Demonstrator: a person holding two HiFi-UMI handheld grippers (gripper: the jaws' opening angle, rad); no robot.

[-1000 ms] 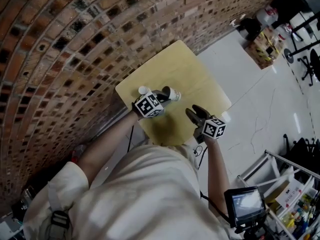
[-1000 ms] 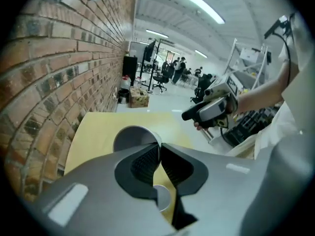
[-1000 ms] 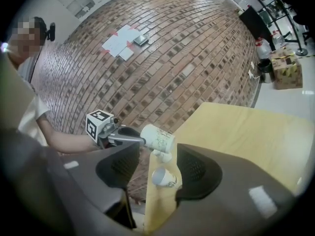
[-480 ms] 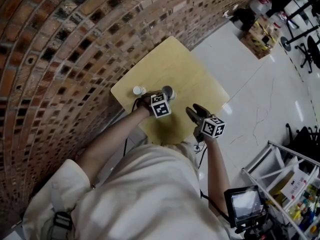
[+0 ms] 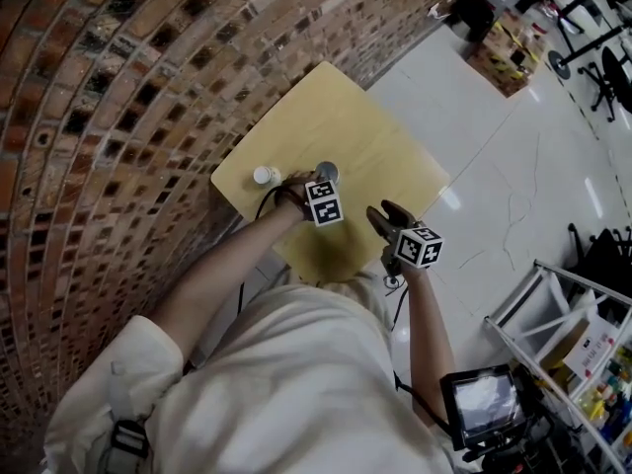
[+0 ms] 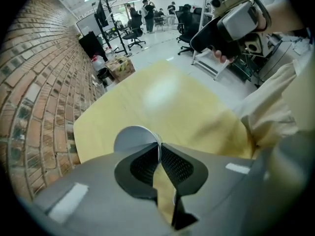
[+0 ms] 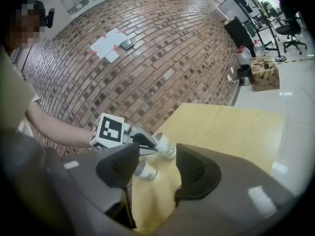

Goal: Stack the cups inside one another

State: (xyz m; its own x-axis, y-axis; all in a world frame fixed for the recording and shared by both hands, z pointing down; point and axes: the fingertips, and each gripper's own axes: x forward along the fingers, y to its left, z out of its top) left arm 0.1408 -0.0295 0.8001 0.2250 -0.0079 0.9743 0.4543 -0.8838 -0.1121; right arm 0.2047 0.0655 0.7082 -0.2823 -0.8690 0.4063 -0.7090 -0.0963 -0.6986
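A person in a cream shirt (image 5: 296, 383) stands over a small pale yellow wooden table with rounded corners (image 5: 385, 151). The table is set against a red-brown brick wall (image 5: 109, 117) on a glossy white floor (image 5: 494, 156). Each hand holds 1 grey 2-jaw gripper.

The left gripper (image 6: 159, 150) points steeply down over the near left part of the table. Its 2 jaws are drawn into a narrow slit and pinch the thin rim of a white paper cup with dark print (image 7: 166, 145). 1 pad sits over the cup's open mouth and 1 sits against its outer wall. The cup is mouth up beneath the gripper. Whether its base touches the table cannot be told.

A 2nd white paper cup (image 5: 262, 175) sits mouth up on the table, near the corner closest to the brick wall. In the head view it is just left of the pinched cup and apart from it.

The right gripper (image 7: 157, 156) is near the table's front edge, to the right of the left gripper and clear of it. Its jaws stand wide apart with nothing gripped between the pads. Through the gap, farther off, appear both cups and the black-and-white marker cube (image 7: 108, 130) on the left gripper.
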